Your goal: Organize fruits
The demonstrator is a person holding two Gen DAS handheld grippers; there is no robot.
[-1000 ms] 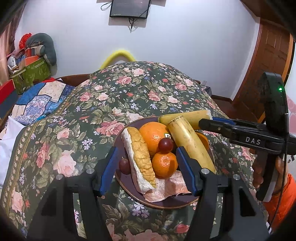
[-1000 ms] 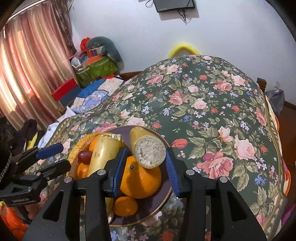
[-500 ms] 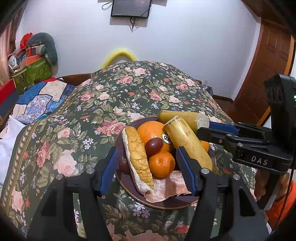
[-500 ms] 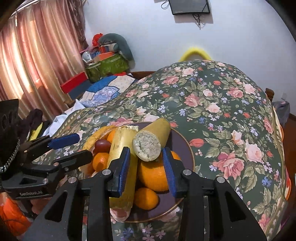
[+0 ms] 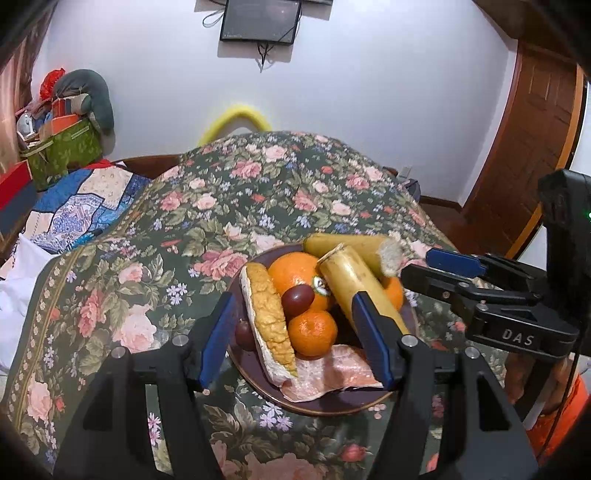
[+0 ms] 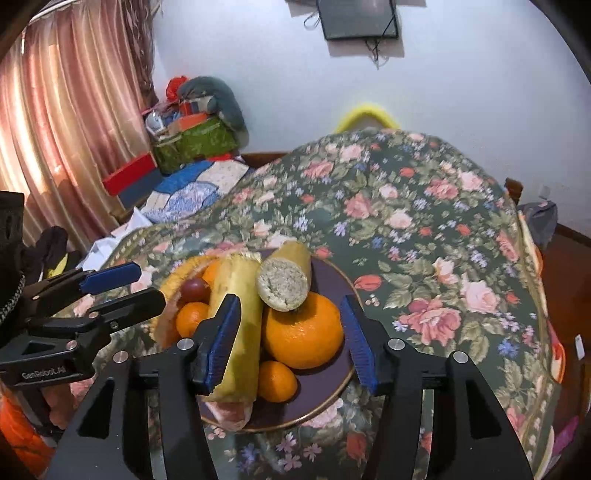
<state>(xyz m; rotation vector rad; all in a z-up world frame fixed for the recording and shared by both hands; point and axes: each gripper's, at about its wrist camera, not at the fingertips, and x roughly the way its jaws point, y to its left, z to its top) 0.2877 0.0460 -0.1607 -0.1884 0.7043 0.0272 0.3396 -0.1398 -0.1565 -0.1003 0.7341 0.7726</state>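
Observation:
A dark round plate (image 5: 332, 402) (image 6: 332, 273) on the floral cloth holds piled fruit: a large orange (image 5: 291, 271), another large orange (image 6: 303, 332), a small mandarin (image 5: 312, 332), dark grapes (image 5: 297, 299), two yellow banana pieces (image 5: 351, 280) (image 6: 284, 275) and a ridged yellow slice (image 5: 267, 314). My left gripper (image 5: 293, 347) is open and empty, hovering over the plate's near side. My right gripper (image 6: 288, 339) is open and empty, just behind the cut banana piece; it also shows at the right in the left wrist view (image 5: 428, 266).
The floral tablecloth (image 5: 258, 192) covers a round table that drops off at every side. A patchwork quilt (image 5: 74, 210), a green box (image 5: 62, 151) and curtains (image 6: 55, 129) lie left. A wooden door (image 5: 532, 140) stands right, a screen (image 5: 258, 20) on the wall.
My right gripper let go of the cut banana piece, opened wider and drew back; the piece now rests on the pile. A grape shifted on the oranges. My left gripper stayed open.

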